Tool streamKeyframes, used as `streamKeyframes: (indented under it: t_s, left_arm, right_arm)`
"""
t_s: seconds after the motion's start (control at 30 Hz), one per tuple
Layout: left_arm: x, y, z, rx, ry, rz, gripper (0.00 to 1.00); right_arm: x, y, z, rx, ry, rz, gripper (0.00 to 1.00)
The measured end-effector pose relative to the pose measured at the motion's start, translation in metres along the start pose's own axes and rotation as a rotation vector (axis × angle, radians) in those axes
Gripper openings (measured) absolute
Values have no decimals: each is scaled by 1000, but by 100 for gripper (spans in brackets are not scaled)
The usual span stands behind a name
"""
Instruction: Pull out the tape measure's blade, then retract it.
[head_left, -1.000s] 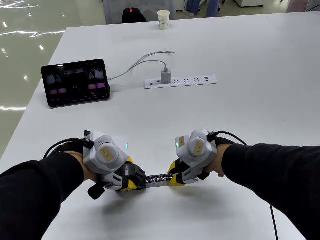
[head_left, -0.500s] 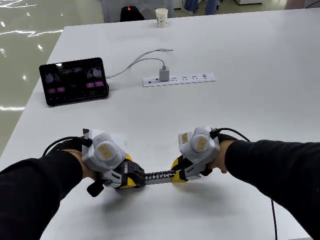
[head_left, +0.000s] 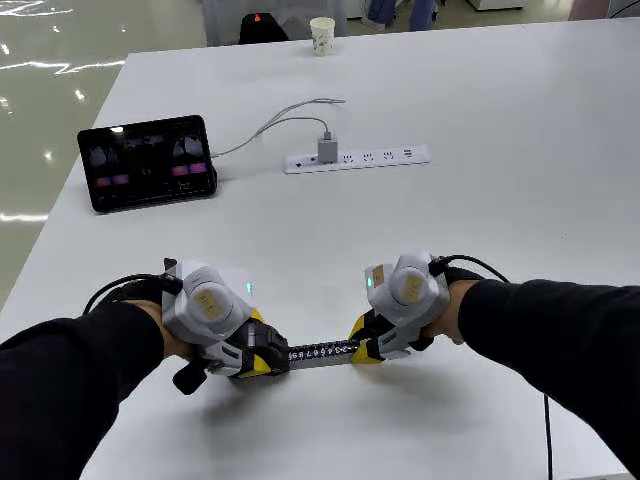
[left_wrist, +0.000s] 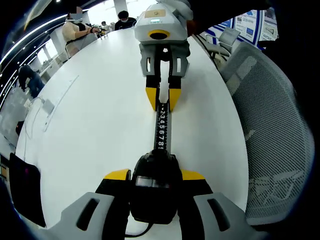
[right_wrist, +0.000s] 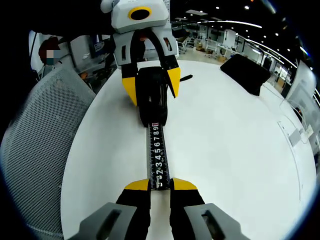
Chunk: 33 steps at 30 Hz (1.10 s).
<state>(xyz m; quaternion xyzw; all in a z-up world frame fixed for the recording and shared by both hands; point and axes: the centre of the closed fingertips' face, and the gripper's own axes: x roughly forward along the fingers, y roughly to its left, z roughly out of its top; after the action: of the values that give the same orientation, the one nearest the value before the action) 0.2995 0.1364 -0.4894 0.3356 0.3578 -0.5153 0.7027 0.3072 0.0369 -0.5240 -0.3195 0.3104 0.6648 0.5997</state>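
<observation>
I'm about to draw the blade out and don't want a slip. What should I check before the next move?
1. Left tool shut on the tape measure case: ok.
2. Right tool shut on the end of the blade: ok.
3. Blade straight between the tools, no kink: ok.
4. Blade fully drawn: not ok, just a short run is out.
5. Bare table beyond the right tool for the pull: ok.
6. Blade lock released: cannot tell.
</observation>
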Motion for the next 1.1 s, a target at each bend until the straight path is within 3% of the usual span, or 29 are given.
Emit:
streamKeyframes:
  t_s: [1.1]
  left_arm:
    - [1,0,0,-3,-3,2,31]
  right_arm:
    - [-18,-1,-23,22,15,-16,10]
